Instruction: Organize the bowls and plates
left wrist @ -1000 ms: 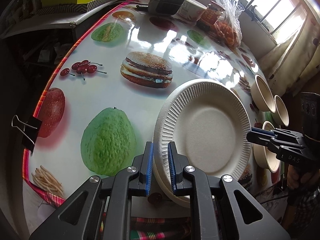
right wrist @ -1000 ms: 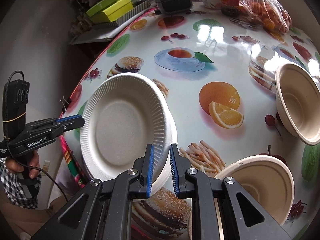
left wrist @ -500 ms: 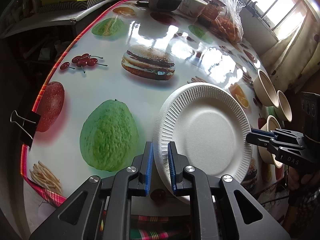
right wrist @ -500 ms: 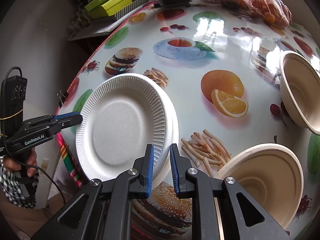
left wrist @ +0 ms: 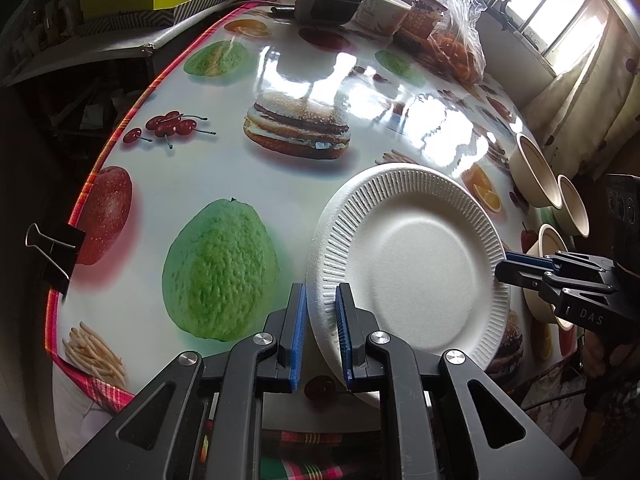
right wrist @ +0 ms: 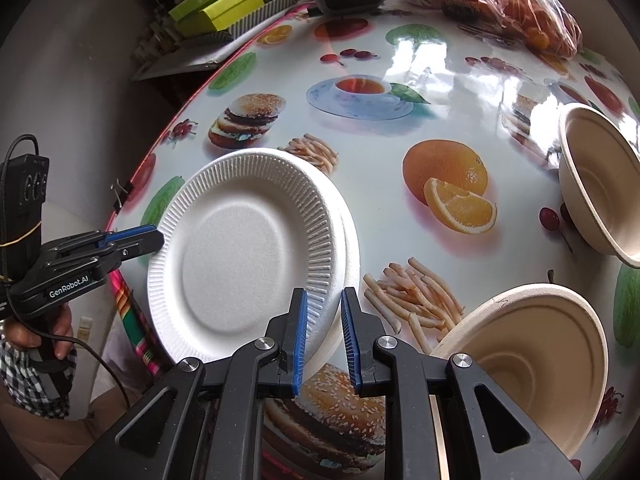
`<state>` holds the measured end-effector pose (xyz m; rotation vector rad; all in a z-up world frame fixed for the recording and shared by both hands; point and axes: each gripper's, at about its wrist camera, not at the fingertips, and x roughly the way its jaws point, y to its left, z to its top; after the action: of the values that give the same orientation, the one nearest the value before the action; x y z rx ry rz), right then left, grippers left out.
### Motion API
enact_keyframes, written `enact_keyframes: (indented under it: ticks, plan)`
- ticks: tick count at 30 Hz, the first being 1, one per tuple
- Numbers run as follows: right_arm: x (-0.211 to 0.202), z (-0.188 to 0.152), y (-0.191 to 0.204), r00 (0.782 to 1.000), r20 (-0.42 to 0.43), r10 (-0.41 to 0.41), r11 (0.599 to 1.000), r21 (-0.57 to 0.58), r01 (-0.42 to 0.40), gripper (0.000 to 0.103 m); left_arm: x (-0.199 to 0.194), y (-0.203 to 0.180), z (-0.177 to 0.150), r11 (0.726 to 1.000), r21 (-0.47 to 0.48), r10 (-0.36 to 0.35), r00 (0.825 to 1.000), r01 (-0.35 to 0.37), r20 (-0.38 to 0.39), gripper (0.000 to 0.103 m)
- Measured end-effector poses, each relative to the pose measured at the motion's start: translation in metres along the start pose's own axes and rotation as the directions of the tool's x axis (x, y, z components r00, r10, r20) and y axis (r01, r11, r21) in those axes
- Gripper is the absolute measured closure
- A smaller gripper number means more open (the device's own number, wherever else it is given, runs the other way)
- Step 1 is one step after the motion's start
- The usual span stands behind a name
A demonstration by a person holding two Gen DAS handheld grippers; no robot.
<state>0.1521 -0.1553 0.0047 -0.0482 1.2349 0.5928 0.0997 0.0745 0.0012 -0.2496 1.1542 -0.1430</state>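
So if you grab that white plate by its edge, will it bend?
Probably a little: the white plate looks like thin foam, gripped only at its ridged rim by each tool. It likely weighs little. Squeezing hard might dent it.
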Motion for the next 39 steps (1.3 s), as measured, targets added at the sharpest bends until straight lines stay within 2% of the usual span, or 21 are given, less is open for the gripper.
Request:
enact_keyframes:
  ticks: [8, 16, 25, 31, 39]
  plan:
    - [0.001, -0.001, 0.003, 1.0, 0.006, -0.025, 1.0, -0.011, 0.025, 0.084, -0.001, -0.002, -0.001, 1.0, 0.016, 0.017, 1.0, -0.017, 0.009, 0.087]
    - [0.001, -0.003, 0.013, 0.997, 0.022, -0.077, 0.995, -0.06, 0.078, 0.079, -0.003, -0.006, -0.001, 0.997, 0.044, 0.061, 0.998, -0.062, 0.034, 0.087]
    - [0.001, -0.002, 0.016, 0.995, 0.032, -0.1, 0.992, -0.069, 0.102, 0.073, -0.003, -0.006, -0.002, 0.996, 0.049, 0.075, 0.996, -0.077, 0.038, 0.087]
    - [0.0, -0.003, 0.016, 0.994, 0.037, -0.106, 0.991, -0.072, 0.109, 0.073, -0.002, -0.006, -0.003, 0.995, 0.051, 0.079, 0.996, -0.081, 0.041, 0.087]
    - [-0.004, -0.005, 0.018, 0.992, 0.06, -0.108, 0.992, -0.06, 0.111, 0.065, -0.004, -0.006, -0.003, 0.995, 0.058, 0.082, 0.995, -0.085, 0.055, 0.078]
